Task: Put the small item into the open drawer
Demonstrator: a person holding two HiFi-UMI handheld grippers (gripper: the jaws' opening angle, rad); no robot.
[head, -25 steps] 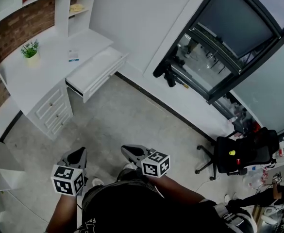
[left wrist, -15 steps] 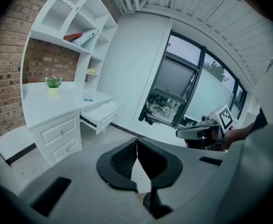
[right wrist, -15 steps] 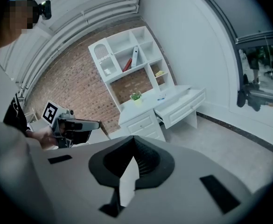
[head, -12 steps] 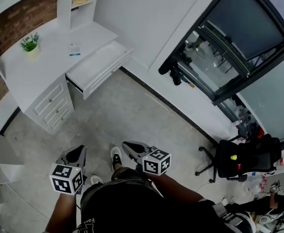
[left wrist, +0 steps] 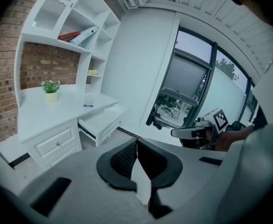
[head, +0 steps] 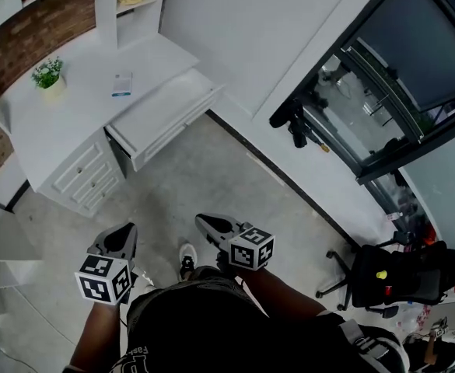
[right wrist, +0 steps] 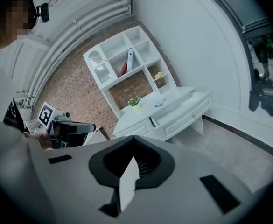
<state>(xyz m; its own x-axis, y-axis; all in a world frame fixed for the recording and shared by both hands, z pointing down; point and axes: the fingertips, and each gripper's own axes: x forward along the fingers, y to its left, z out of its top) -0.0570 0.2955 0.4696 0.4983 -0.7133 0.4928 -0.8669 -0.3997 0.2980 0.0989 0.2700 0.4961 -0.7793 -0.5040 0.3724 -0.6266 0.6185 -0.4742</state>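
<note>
1. You are in the approach step. Nothing is picked up yet, and the open drawer (head: 165,115) of the white desk (head: 64,142) appears to hold nothing.
2. Your left gripper (head: 124,231) has its jaws pressed together with nothing between them. Your right gripper (head: 204,222) looks the same, tips meeting and empty.
3. The small item (head: 121,84), a flat white piece with a blue patch, lies on the desk top just behind the drawer. It sits toward the end nearer the potted plant (head: 48,76), which stands farther from the drawer.
4. Both grippers hang over the bare floor (head: 211,185), well short of the drawer's front. That puts the drawer between them and the item, and they point roughly its way.
5. Next, I judge you must close in on the drawer's front and spread one pair of jaws before reaching over the drawer. The item lies flat, so it will likely need a low pinch at its edge, then only a short carry back into the drawer.
</note>
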